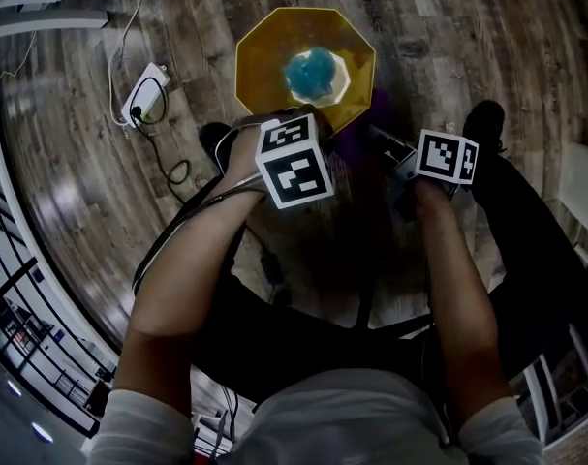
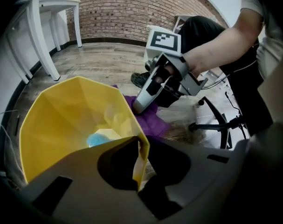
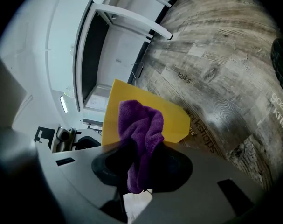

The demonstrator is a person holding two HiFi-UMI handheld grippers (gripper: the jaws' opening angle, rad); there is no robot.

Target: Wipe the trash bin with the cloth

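Observation:
A yellow, many-sided trash bin (image 1: 264,61) stands on the wooden floor, with a blue object (image 1: 311,74) at its bottom. My left gripper (image 2: 140,164) is shut on the bin's near rim (image 2: 142,143), one jaw inside and one outside. My right gripper (image 3: 139,171) is shut on a bunched purple cloth (image 3: 141,129). The cloth rests against the bin's outer wall (image 3: 176,118). In the left gripper view the right gripper (image 2: 139,107) presses the cloth (image 2: 155,120) to the bin's right side. From the head view the cloth (image 1: 356,136) shows just below the bin.
A white power strip (image 1: 143,95) with cables lies on the floor left of the bin. An office chair base (image 2: 220,124) stands to the right. White table legs (image 2: 38,36) and a brick wall (image 2: 132,8) are behind. The person's shoe (image 1: 484,124) is near the bin.

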